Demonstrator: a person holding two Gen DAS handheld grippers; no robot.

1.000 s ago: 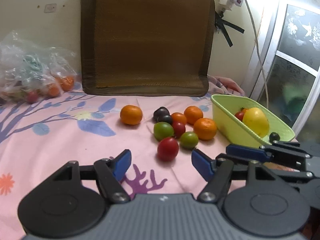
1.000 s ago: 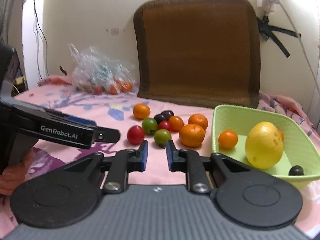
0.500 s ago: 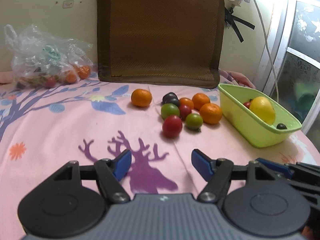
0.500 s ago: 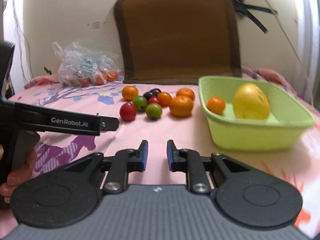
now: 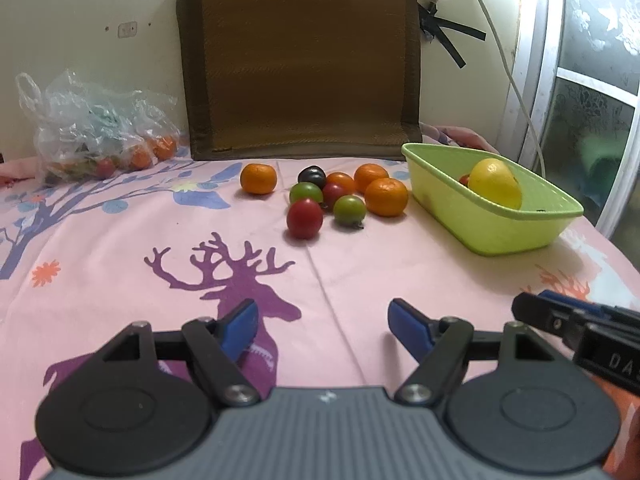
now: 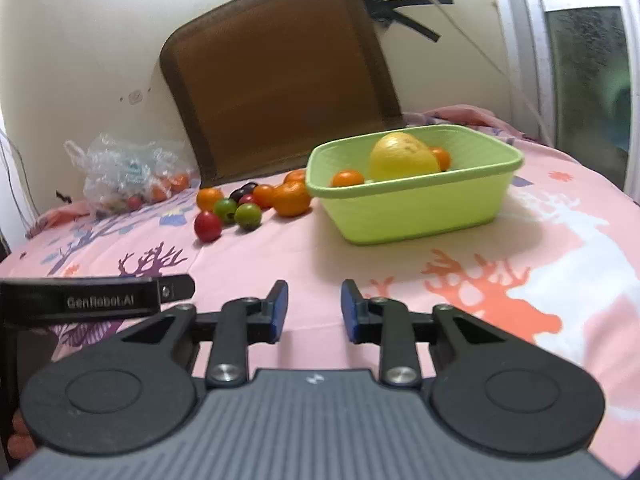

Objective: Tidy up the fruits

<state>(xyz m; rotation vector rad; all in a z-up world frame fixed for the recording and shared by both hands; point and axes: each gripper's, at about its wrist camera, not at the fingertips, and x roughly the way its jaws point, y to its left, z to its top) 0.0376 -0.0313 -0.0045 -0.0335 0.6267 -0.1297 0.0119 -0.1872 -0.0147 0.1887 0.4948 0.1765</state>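
Both of your grippers have pulled back from the fruit over the last second, so the pile now sits farther off across the pink cloth (image 5: 120,264). Your left gripper (image 5: 322,322) is spread wide and holds nothing. Your right gripper (image 6: 313,308) has opened from a narrow gap to a moderate one and is also empty.

The loose fruit lies in a tight cluster just left of the green basket (image 6: 420,208): a red tomato (image 5: 304,218) nearest you, two green tomatoes, a dark plum, a small red tomato, and several tangerines (image 5: 386,197), one of them set apart to the left. Inside the basket you have a large yellow fruit (image 6: 402,158) and two small orange ones. A plastic bag (image 5: 96,136) with more fruit rests at the far left, against the wall.

Judging from this, one drop-off looks finished and most of the pile is not yet sorted. The red tomato is the easiest next reach.
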